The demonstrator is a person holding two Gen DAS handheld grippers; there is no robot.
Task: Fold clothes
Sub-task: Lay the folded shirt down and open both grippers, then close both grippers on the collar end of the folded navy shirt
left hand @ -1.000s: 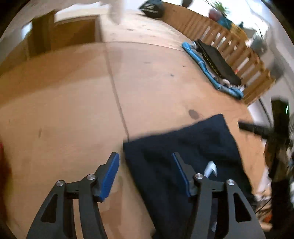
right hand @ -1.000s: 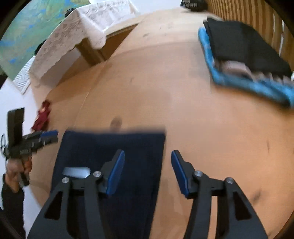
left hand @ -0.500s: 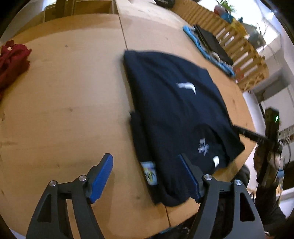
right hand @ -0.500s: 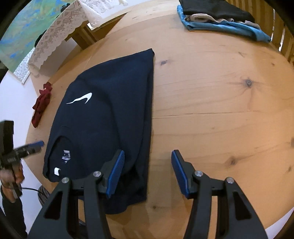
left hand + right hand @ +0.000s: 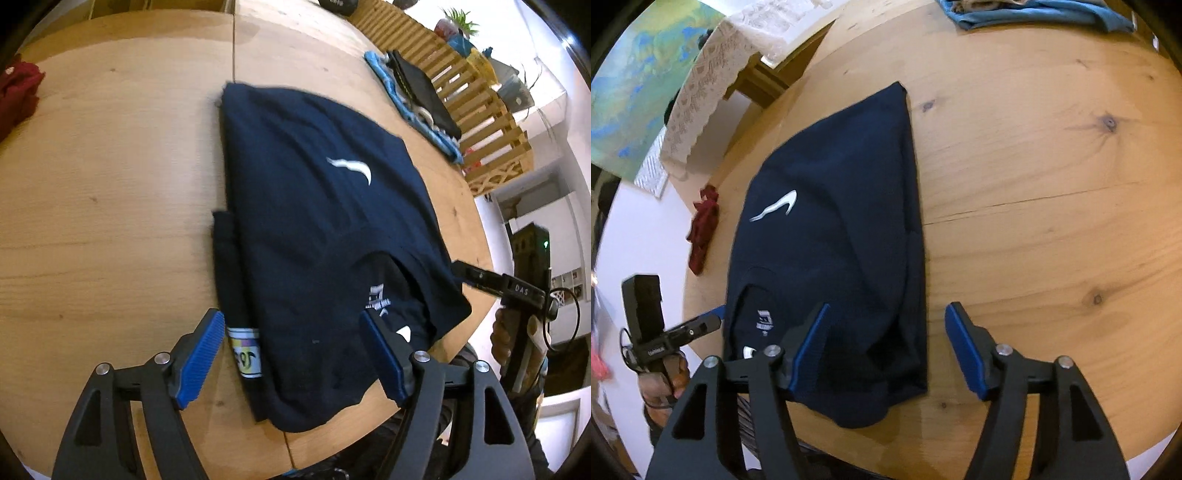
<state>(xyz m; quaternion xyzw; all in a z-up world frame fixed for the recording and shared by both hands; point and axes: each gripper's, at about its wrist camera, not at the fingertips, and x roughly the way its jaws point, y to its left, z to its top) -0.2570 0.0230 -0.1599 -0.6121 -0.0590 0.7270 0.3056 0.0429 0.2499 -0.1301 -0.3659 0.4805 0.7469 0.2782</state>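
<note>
A navy T-shirt [image 5: 317, 221] with a white swoosh lies on the wooden table [image 5: 110, 192], its sides folded in to a long strip, collar end at the near edge. It also shows in the right wrist view [image 5: 834, 236]. My left gripper [image 5: 295, 354] is open and empty, hovering above the shirt's near left shoulder. My right gripper [image 5: 886, 343] is open and empty above the shirt's near right shoulder. Each gripper shows at the other view's edge, the right one [image 5: 517, 291] and the left one [image 5: 665, 339].
A stack of folded clothes, black on blue [image 5: 417, 92], lies at the far right by a wooden slatted rail [image 5: 480, 110]; it also shows in the right wrist view [image 5: 1034, 14]. A red garment [image 5: 18, 92] lies at the table's far left edge [image 5: 703, 229].
Both grippers have pulled back from the far hem toward the near table edge, so the whole shirt now shows. Both stay open and empty.
</note>
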